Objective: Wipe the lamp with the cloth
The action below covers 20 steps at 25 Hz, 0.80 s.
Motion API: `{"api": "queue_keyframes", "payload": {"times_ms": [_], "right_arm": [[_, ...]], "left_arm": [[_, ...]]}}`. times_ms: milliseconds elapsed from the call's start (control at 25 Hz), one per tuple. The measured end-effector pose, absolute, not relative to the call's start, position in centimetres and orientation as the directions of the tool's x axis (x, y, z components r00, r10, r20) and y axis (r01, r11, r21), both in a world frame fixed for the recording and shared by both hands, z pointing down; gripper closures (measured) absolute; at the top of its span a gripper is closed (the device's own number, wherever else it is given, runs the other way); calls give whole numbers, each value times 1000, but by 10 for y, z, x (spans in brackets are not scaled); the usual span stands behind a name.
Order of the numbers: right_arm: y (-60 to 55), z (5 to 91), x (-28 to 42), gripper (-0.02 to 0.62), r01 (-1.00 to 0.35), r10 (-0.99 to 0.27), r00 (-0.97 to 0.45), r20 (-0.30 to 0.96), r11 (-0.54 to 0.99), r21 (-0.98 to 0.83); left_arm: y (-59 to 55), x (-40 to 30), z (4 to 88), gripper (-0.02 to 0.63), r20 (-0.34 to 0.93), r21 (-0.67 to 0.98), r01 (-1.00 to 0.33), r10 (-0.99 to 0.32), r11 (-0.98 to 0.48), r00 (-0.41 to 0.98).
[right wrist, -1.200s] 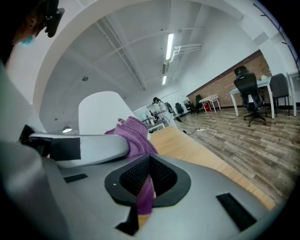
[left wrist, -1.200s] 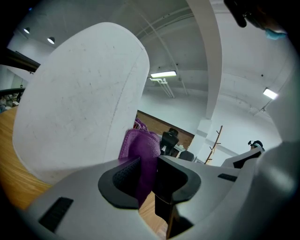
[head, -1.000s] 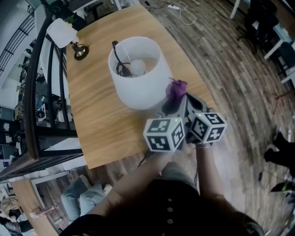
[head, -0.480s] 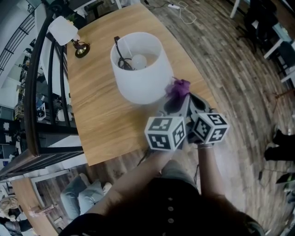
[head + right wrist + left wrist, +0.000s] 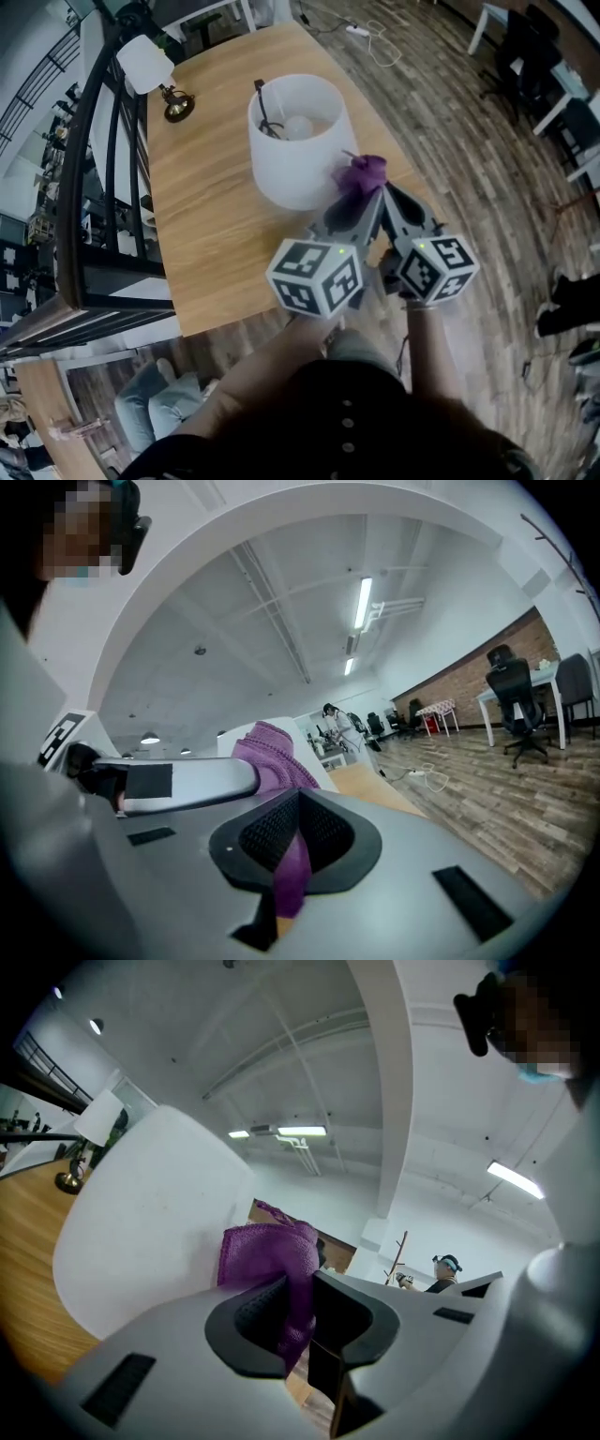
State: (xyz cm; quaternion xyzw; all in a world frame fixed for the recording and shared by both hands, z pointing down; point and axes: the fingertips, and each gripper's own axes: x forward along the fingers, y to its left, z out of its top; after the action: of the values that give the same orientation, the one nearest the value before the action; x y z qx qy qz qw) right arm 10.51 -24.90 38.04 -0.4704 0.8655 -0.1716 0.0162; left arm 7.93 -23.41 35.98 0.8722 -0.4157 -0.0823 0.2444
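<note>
A white lamp shade (image 5: 298,141) stands on the wooden table (image 5: 202,234), its bulb showing inside. A small purple cloth (image 5: 362,174) is bunched against the shade's near right side. My left gripper (image 5: 358,199) and right gripper (image 5: 382,192) meet at the cloth, both shut on it. In the left gripper view the purple cloth (image 5: 274,1262) is pinched between the jaws, with the lamp shade (image 5: 150,1213) just behind it. The right gripper view shows a strip of the cloth (image 5: 281,789) running down between the shut jaws, beside the left gripper's finger (image 5: 178,780).
A second small lamp (image 5: 148,67) with a brass base stands at the table's far left corner. A black metal railing (image 5: 94,187) runs along the table's left side. Office chairs (image 5: 525,47) and desks stand at the far right on the wood floor.
Both grippers have risen and tilted upward with the cloth, staying against the shade's near right side. The head view has shifted, so the lamp sits further right.
</note>
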Motion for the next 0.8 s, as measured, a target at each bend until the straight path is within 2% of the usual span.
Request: {"api": "queue_keyframes", "payload": {"times_ms": [280, 800], "right_arm": [[-230, 330, 67, 583, -738, -767, -641, 27, 606, -295], [-210, 283, 23, 583, -641, -674, -735, -72, 725, -252]], "left_arm": [[-214, 35, 313, 532, -59, 455, -669, -770, -588, 636], [-189, -63, 281, 535, -191, 454, -711, -838, -537, 511]]}}
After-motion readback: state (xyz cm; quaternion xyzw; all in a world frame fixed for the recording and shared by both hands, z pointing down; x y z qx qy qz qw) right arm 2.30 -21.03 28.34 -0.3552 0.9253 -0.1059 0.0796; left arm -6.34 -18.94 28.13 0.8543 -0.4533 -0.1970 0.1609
